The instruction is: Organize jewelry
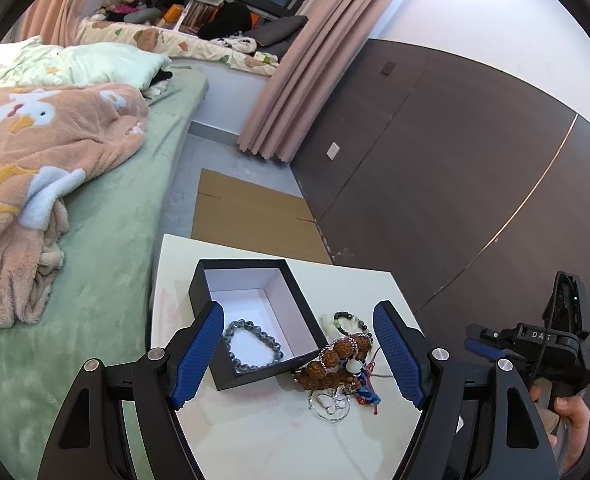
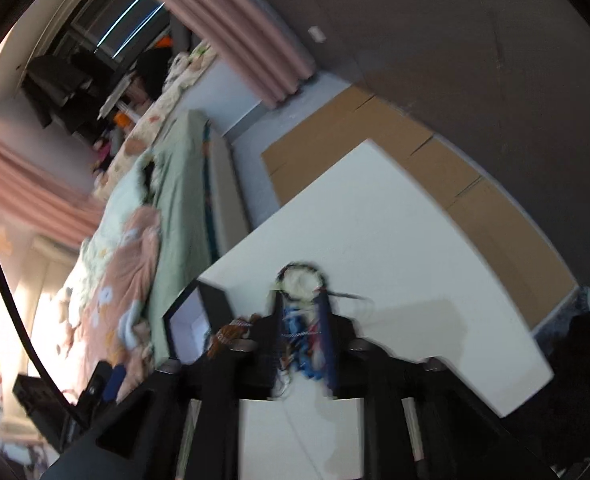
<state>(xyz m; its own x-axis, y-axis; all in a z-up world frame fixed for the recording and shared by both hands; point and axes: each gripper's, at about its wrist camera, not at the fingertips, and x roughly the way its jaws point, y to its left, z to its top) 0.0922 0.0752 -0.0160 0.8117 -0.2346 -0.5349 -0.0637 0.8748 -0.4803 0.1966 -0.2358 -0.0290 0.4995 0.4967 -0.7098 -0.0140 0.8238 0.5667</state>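
A black box [image 1: 199, 284] with a white lining stands on the small white table [image 1: 255, 440]. A grey bead bracelet [image 1: 251, 346] lies inside it. Right of the box lies a tangle: a brown bead bracelet [image 1: 329, 364], a dark-and-green bead bracelet [image 1: 349, 318], a silver butterfly necklace [image 1: 331, 404] and a blue-and-red cord piece [image 1: 369, 394]. My left gripper [image 1: 297, 354] hangs open and empty above box and pile. My right gripper [image 2: 301, 304] is blurred, its jaws a little apart, the cord piece [image 2: 301, 344] showing through the gap. In the left wrist view the right gripper [image 1: 475, 340] sits off to the right of the pile.
A bed with a green sheet [image 1: 107, 280] and a peach blanket [image 1: 35, 184] runs along the table's left side. Flat cardboard [image 1: 251, 216] lies on the floor behind the table. A dark panelled wall [image 1: 455, 160] and pink curtain [image 1: 315, 60] stand to the right.
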